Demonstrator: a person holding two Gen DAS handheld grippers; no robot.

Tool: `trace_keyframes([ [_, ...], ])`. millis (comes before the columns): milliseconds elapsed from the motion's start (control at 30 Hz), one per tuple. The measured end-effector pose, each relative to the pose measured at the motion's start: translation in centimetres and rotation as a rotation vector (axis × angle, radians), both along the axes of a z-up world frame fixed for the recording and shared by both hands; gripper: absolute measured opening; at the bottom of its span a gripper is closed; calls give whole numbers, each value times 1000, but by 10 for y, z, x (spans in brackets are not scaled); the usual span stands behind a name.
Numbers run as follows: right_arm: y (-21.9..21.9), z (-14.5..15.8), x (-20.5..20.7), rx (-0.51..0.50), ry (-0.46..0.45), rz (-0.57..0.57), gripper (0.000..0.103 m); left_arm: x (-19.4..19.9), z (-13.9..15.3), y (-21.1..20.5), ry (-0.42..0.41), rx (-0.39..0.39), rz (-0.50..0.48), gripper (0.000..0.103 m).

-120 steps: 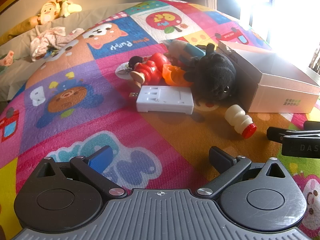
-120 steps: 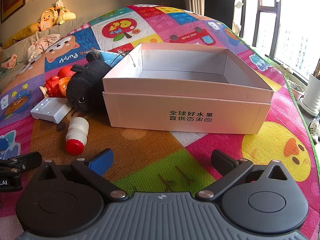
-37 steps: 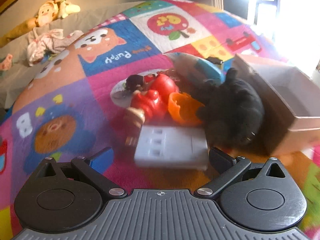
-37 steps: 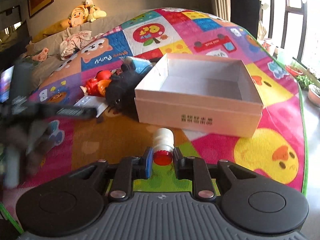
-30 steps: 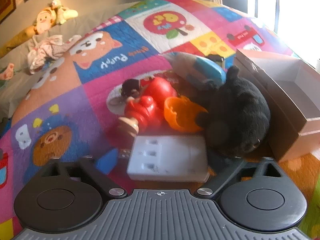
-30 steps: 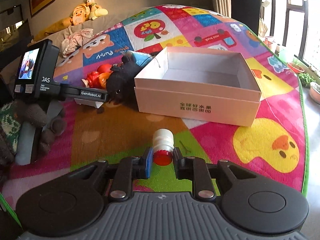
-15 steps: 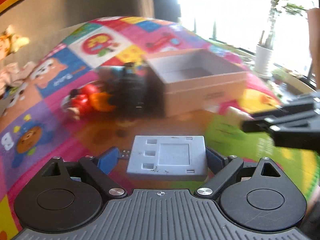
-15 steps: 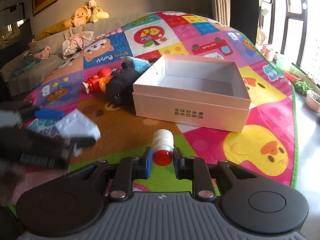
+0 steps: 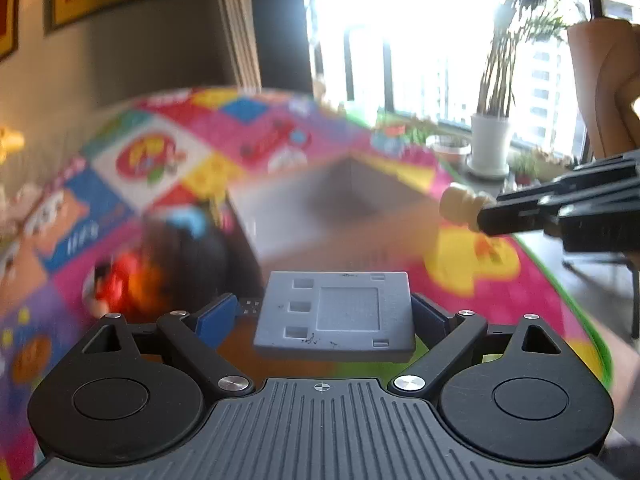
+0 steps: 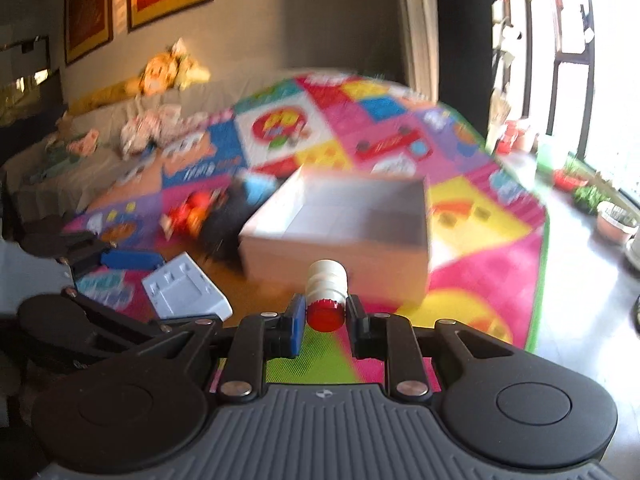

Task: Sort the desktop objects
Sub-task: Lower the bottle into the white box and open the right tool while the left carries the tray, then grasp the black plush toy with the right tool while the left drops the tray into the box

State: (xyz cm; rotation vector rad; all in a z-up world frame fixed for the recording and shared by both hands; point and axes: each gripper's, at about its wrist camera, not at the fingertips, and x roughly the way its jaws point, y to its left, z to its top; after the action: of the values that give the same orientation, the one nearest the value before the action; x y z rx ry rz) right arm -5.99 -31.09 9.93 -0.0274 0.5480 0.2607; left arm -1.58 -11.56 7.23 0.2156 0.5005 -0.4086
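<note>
Both tools loaded, both above the bright patchwork play mat point(image 10: 492, 280), and the open white cardboard box point(image 10: 340, 232) lies ahead of them: my reading is that the person is carrying two items to that box at once. Left side first: the left gripper point(image 9: 326, 316) stands wide because its load is wide, a flat white plastic adapter block with three small slots point(image 9: 334, 312), clamped flat across its short ends between the blue-padded jaws and held roughly level, so it should not slide forward. Right side: the right gripper point(image 10: 326, 314) is pinched narrow on the red cap end of a small white ribbed plastic bottle point(image 10: 326, 292), body pointing forward toward the box; gripping the cap leaves the long body free to drop in first. Unsorted remainder, a black plush toy point(image 10: 224, 236) and red-and-orange plastic toys point(image 10: 188, 210), sits touching the box's left wall. Views differ usefully. The left camera is heavily smeared, box barely legible, but shows the bottle from the side, sticking out of the right tool at its right edge. The right camera gives the box interior, seemingly empty, and shows the adapter block from outside at lower left.
</note>
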Motion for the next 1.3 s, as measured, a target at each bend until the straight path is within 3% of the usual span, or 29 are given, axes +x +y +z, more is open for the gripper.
trace_keyframes([
  [200,-17,40,77,59,-123,-32,21,83,24,-21,-169,-22,13,97],
  [267,-20,46,112,96,-125,-45,34,104,25,-22,-134,-3,39,97],
  [300,-20,46,125,97,-123,-66,45,109,24,-16,-108,-10,63,98],
  [367,-17,41,141,79,-124,-108,47,103,18,0,-77,-30,91,101],
  [467,-8,23,145,58,-82,-82,49,88,3,29,-24,-6,168,102],
  [567,8,4,143,8,-32,-59,50,74,-22,68,86,4,261,102],
  [700,40,-7,135,-56,-4,16,57,52,-47,124,193,-11,429,102],
  [800,70,-9,133,-100,-11,95,62,37,-57,161,242,-69,527,102],
  [1033,159,-15,142,-197,-49,264,75,21,-60,179,200,-110,546,103],
  [1233,224,-56,168,-475,-70,295,75,25,-63,180,194,-138,546,103],
  [1300,231,-69,179,-528,-25,286,76,25,-64,182,191,-154,545,103],
])
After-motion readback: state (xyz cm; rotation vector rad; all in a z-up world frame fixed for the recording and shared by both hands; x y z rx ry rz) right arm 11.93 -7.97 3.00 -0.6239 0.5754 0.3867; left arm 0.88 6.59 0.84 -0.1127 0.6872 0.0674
